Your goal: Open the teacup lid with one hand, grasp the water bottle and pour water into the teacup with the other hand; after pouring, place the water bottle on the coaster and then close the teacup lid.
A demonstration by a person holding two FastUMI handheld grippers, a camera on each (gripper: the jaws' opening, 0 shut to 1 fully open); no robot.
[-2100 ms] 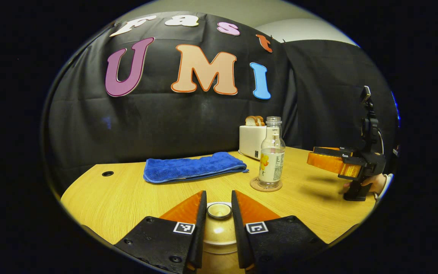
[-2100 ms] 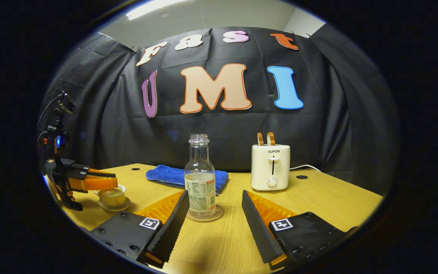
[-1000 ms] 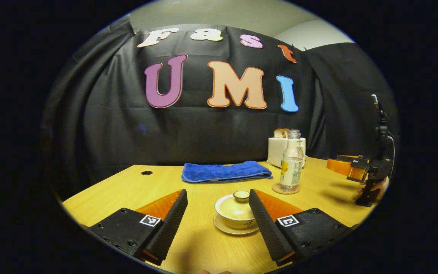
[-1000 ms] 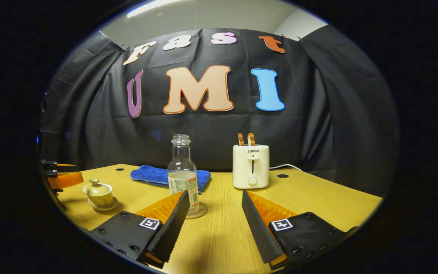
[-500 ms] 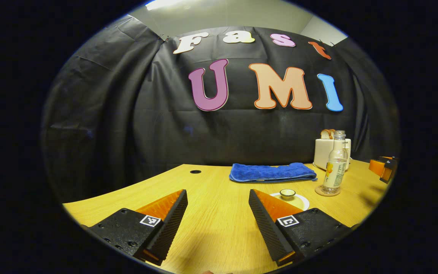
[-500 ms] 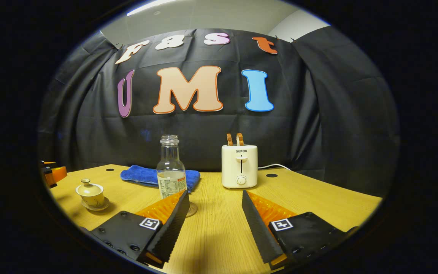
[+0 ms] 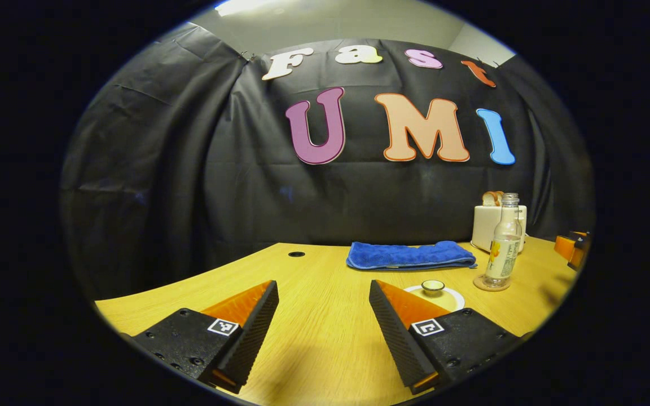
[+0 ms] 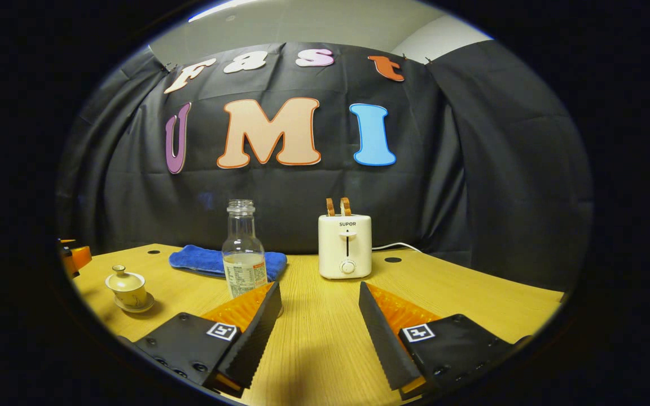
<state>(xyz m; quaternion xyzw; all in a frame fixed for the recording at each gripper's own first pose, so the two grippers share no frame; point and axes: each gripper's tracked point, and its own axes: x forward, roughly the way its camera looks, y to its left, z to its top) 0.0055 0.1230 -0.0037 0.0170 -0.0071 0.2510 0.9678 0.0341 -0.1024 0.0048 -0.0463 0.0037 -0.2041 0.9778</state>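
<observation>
Left gripper view:
- The left gripper (image 7: 324,307) sits at the bottom centre, its two fingers spread wide with nothing between them; the inner faces are ribbed.
- The table (image 7: 325,270) is pale wood with a fine grain and a small round hole (image 7: 296,254) towards the back.
- The cup (image 7: 435,295) is at lower right, partly hidden behind the right-hand finger; its lid (image 7: 433,286), a shallow dome with a small round knob, is on.
- The bottle (image 7: 503,243) stands upright at the right on a round coaster (image 7: 491,283). It is clear, narrow-necked and uncapped, with a label around its lower body.
- A blue towel (image 7: 409,255), nubby and folded into a long strip, lies behind the cup.
- A pale boxy toaster (image 7: 482,225) stands behind the bottle with bread in the top.
- At the far right edge a bit of the right gripper (image 7: 572,249) shows.

Right gripper view:
- The right gripper (image 8: 318,309) is at the bottom centre, fingers wide apart and empty, with ribbed inner faces.
- The bottle (image 8: 242,255) stands left of centre, just behind the left-hand finger. Liquid fills its lower part; the upper part is empty.
- The cup (image 8: 128,289) is at lower left on a saucer (image 8: 133,307), glossy and cream-coloured, lid (image 8: 125,279) closed.
- The towel (image 8: 201,260) lies behind the bottle.
- The toaster (image 8: 345,246) stands at centre with rounded corners, a front slider and dial, two slices in its slots and a white cord (image 8: 398,246) running right.
- The table (image 8: 471,293) has a dark round hole (image 8: 392,260) beside the toaster.
</observation>
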